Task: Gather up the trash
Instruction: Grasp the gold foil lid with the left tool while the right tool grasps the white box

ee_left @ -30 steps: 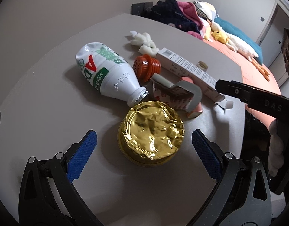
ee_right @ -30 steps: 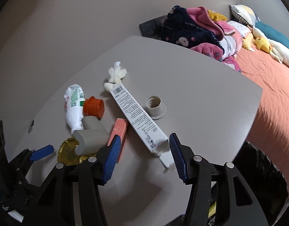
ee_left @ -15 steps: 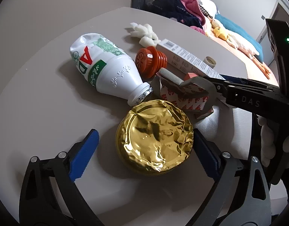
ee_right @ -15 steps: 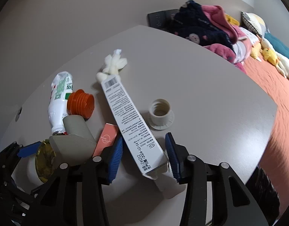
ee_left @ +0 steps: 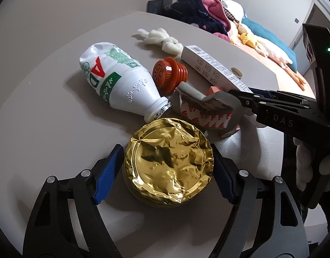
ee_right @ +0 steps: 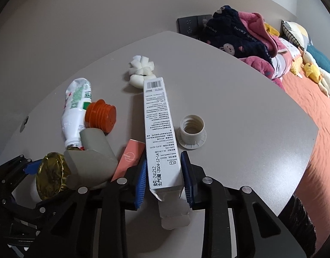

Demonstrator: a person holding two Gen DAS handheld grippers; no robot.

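A cup with a crumpled gold foil lid [ee_left: 168, 163] stands on the grey table [ee_left: 46, 118]. My left gripper [ee_left: 167, 157] is closing, and its blue pads [ee_left: 109, 174] touch the lid's rim on both sides. A long white carton [ee_right: 158, 129] lies lengthwise before my right gripper [ee_right: 164, 163], whose jaws are closing with the pads [ee_right: 141, 180] pressed on the carton's open near end. From the right of the left wrist view, the right gripper's black body [ee_left: 283, 111] reaches to the carton [ee_left: 212, 64], with a gloved hand [ee_left: 304, 167] below it.
A crushed white bottle [ee_left: 117, 81], an orange ribbed plug [ee_left: 169, 75], a grey hook with red-printed backing [ee_left: 208, 111], a pink box [ee_right: 130, 161], white foam pieces [ee_right: 141, 68] and a white threaded ring [ee_right: 191, 132] lie close by. A bed with clothes [ee_right: 240, 36] is beyond the table's right edge.
The left jaws have narrowed from wide apart until they meet the gold lid. The right gripper has slid forward over the carton's near end and its jaws have closed in on it.
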